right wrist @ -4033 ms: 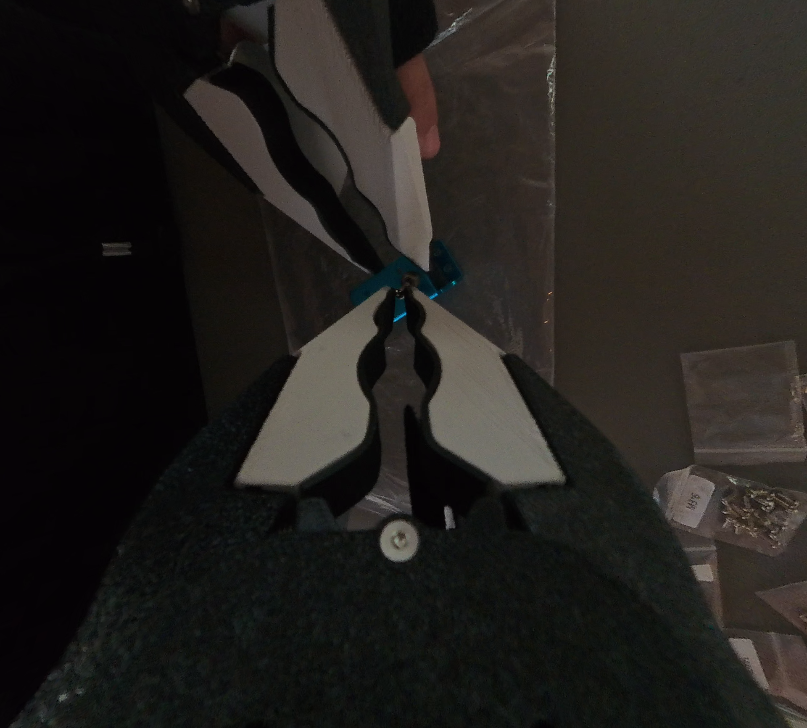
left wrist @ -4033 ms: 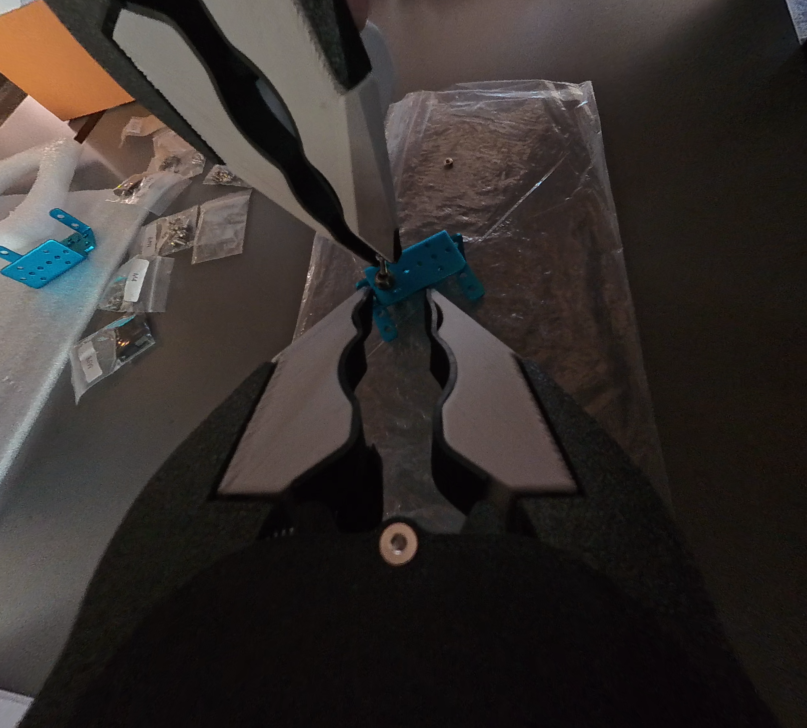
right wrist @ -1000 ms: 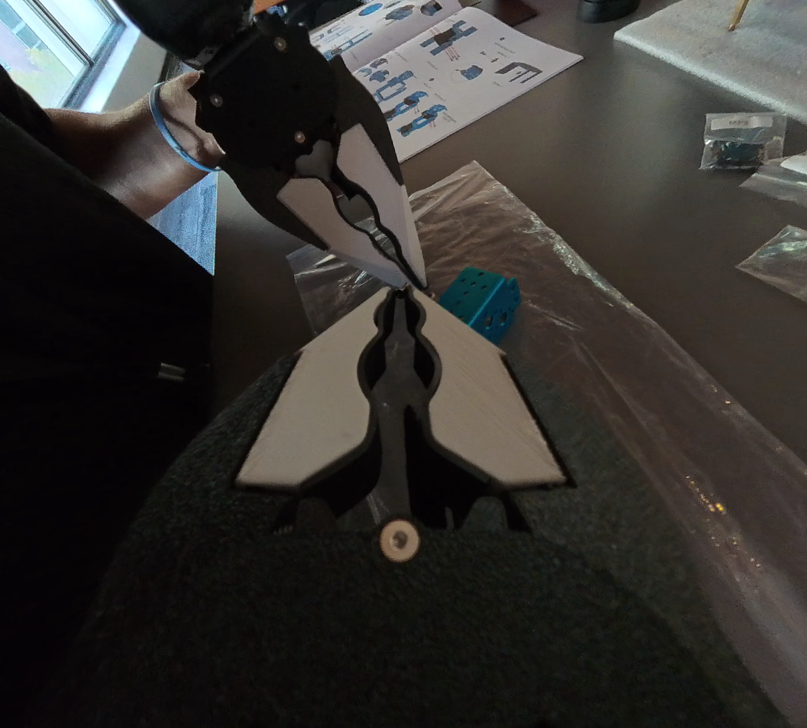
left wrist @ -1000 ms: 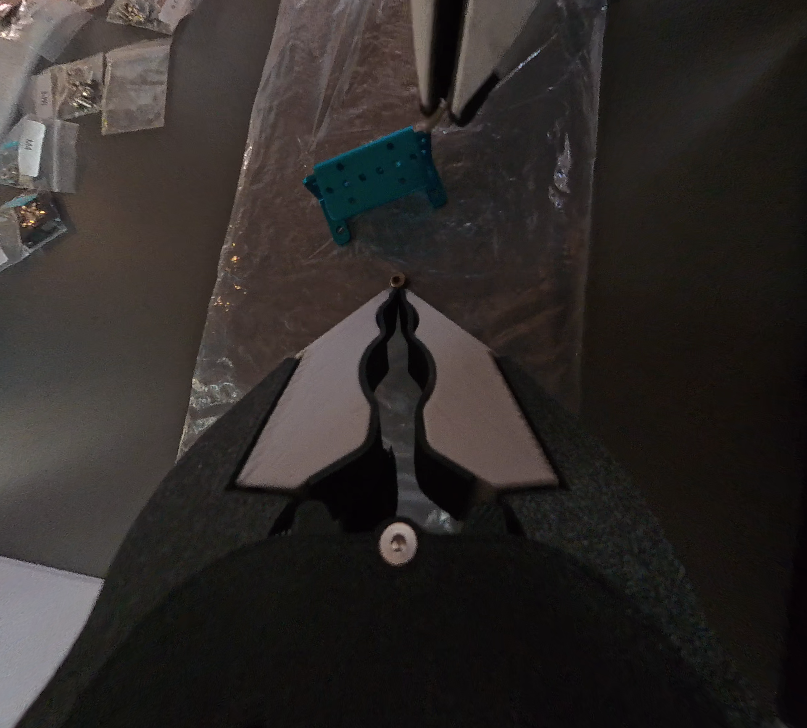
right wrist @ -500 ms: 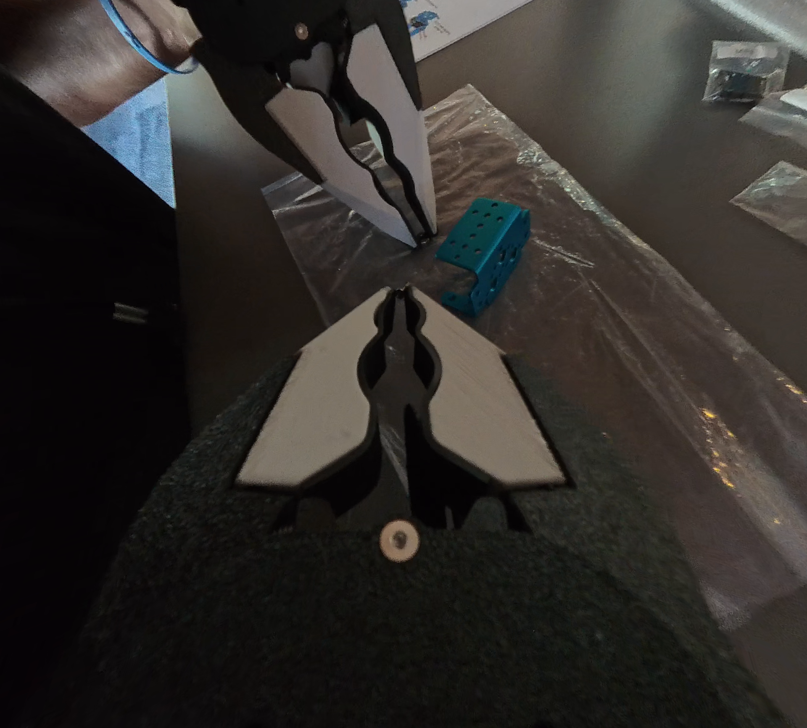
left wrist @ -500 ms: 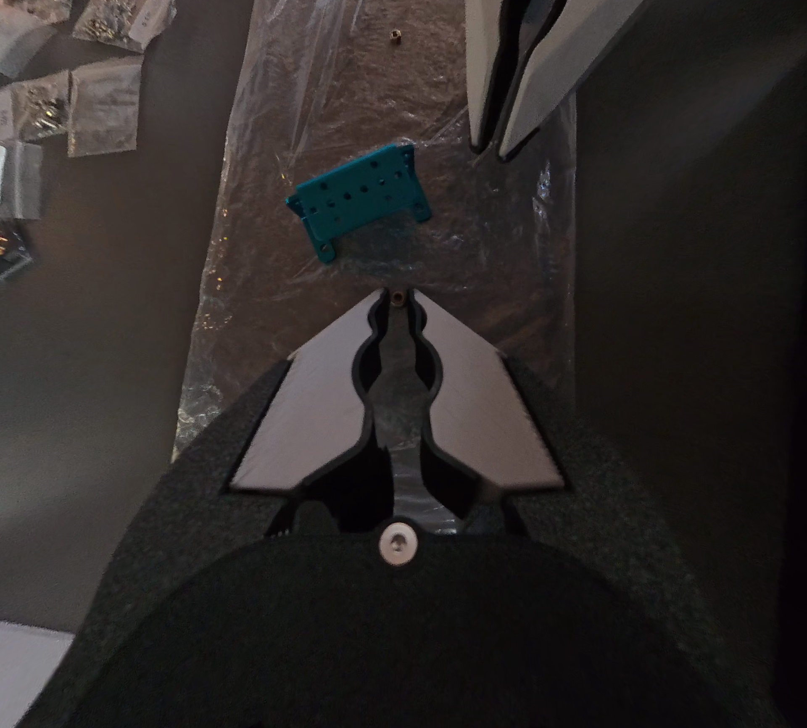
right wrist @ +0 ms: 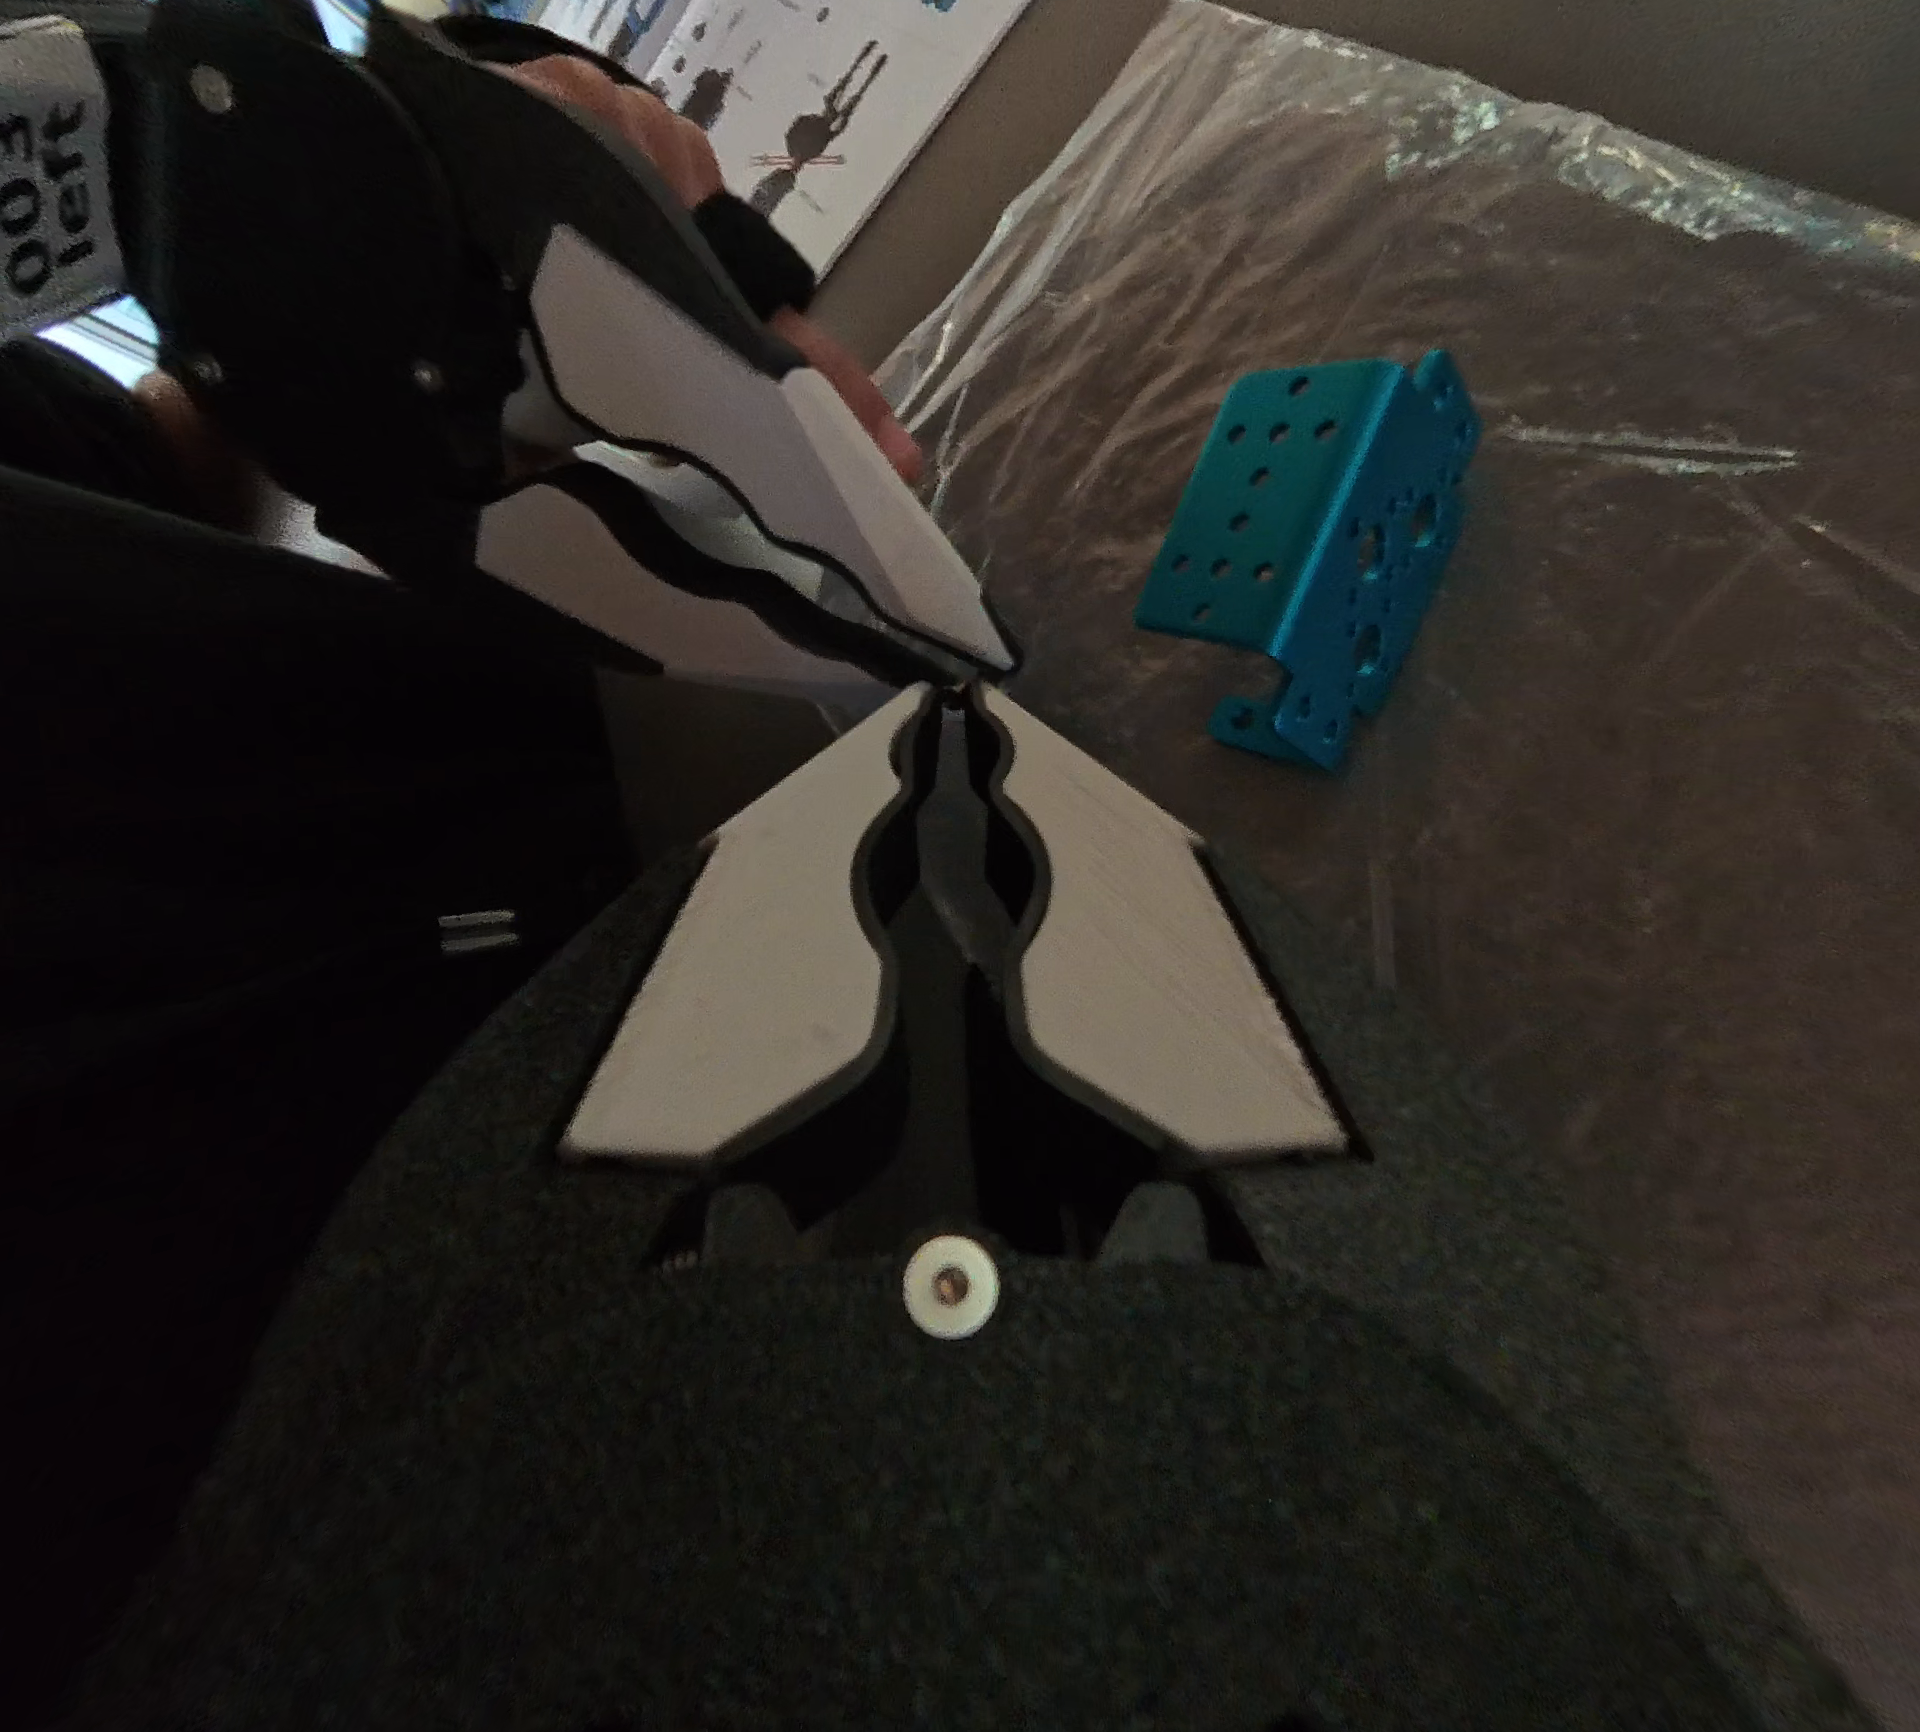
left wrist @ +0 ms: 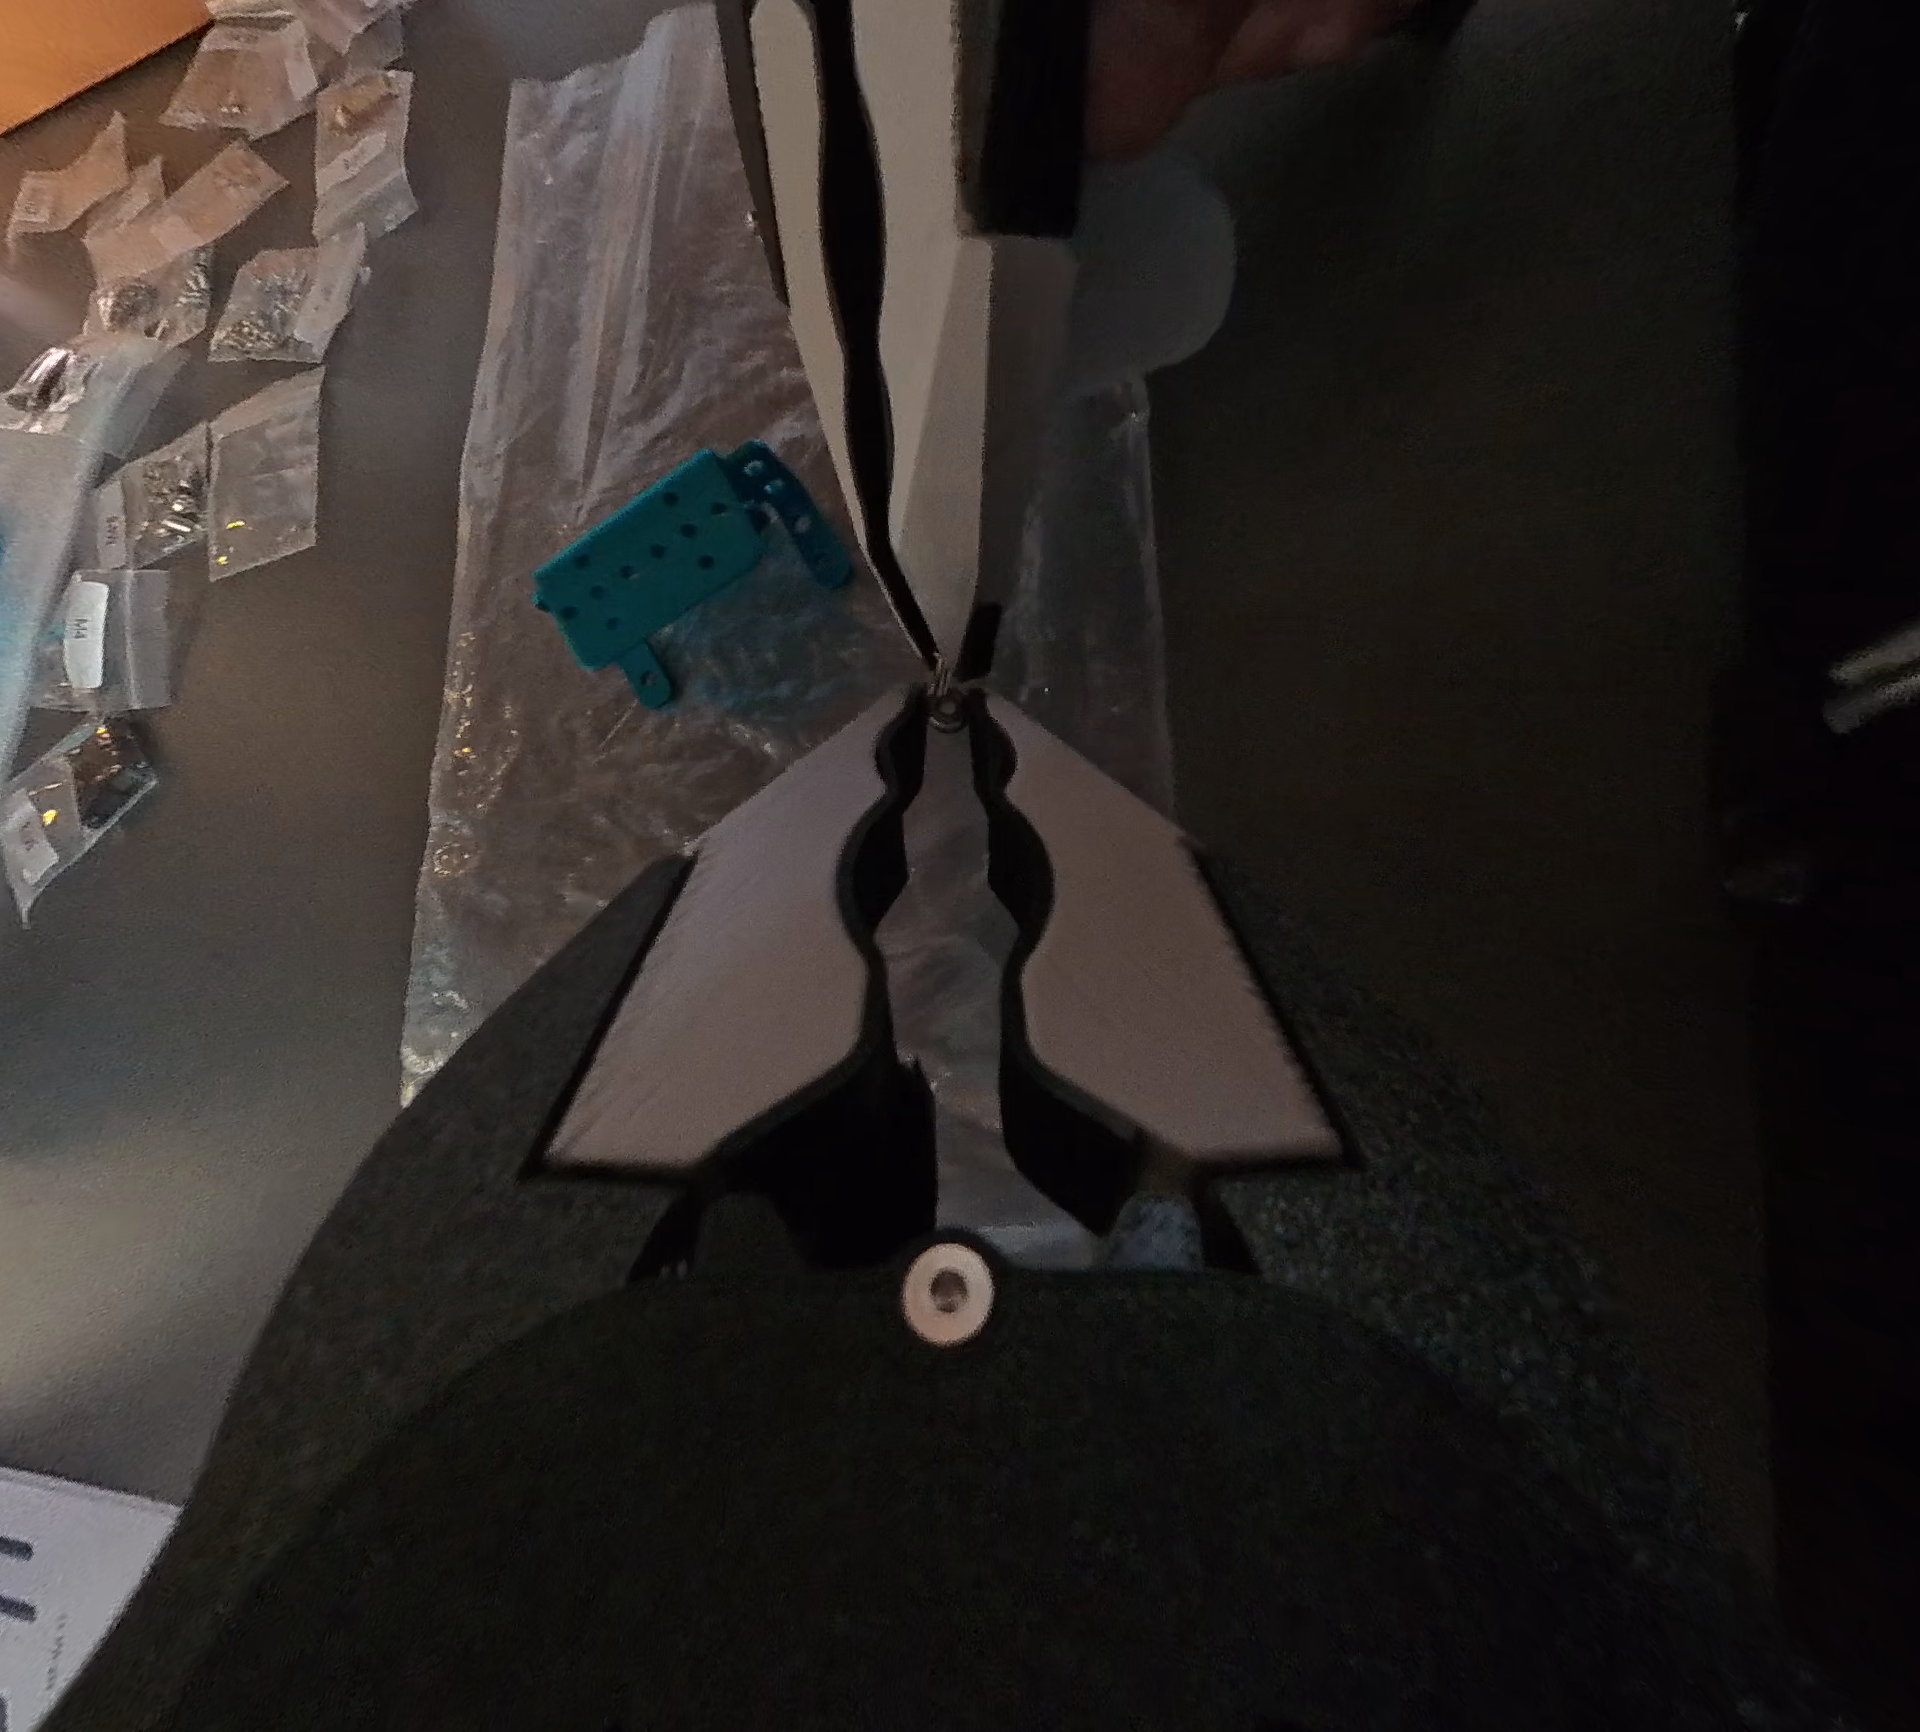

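Tools meet tip to tip at the centre of both frames: your left tool (left wrist: 948,708) has its fingers nearly together, pinching a small metal fastener (left wrist: 945,714), and your right tool (right wrist: 948,693) is likewise drawn almost closed, its tips on the same spot, though what it grips is too dark and small to tell there. In the left wrist view your right tool (left wrist: 940,659) comes down from the top of the frame to that fastener. Left of centre, the blue perforated bracket (left wrist: 686,576) lies apart from both tools on the clear plastic sheet (left wrist: 582,394) spread over the bench (left wrist: 260,903); in the right wrist view it (right wrist: 1320,570) sits right of centre. Small parts bags (left wrist: 265,477) crowd the left edge. Half a second ago the two tools hung well apart; now their tips touch.
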`<state>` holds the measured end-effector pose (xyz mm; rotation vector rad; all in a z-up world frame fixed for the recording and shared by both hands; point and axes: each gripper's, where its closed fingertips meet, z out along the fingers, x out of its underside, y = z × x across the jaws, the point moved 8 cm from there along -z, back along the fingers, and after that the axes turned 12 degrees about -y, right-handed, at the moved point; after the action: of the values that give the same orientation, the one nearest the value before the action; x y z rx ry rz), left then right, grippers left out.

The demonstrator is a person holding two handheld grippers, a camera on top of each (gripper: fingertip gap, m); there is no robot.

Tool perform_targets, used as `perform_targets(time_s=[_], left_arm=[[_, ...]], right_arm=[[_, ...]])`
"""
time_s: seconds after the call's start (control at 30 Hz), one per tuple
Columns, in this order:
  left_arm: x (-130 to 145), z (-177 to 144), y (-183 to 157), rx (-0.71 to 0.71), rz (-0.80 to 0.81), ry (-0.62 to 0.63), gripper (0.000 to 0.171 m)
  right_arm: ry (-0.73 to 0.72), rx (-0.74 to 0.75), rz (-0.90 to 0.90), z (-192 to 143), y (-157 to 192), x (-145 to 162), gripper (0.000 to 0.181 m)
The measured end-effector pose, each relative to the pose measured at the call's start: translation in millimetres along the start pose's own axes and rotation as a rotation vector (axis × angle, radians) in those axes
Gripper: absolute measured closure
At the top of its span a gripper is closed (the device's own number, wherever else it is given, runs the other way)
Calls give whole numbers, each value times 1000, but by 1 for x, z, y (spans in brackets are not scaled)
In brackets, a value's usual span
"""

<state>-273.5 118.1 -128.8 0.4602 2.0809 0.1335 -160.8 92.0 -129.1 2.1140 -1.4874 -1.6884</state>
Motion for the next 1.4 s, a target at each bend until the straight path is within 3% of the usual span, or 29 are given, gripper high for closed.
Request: perform_targets(time_s=[1.0,1.4], left_arm=[[5,3,-1,29,36,-6,164],[9,3,6,84,-76,-41,164]], right_arm=[[114,20,45,8,-5,1,179],[155,7,-17,11,-5,-4,179]])
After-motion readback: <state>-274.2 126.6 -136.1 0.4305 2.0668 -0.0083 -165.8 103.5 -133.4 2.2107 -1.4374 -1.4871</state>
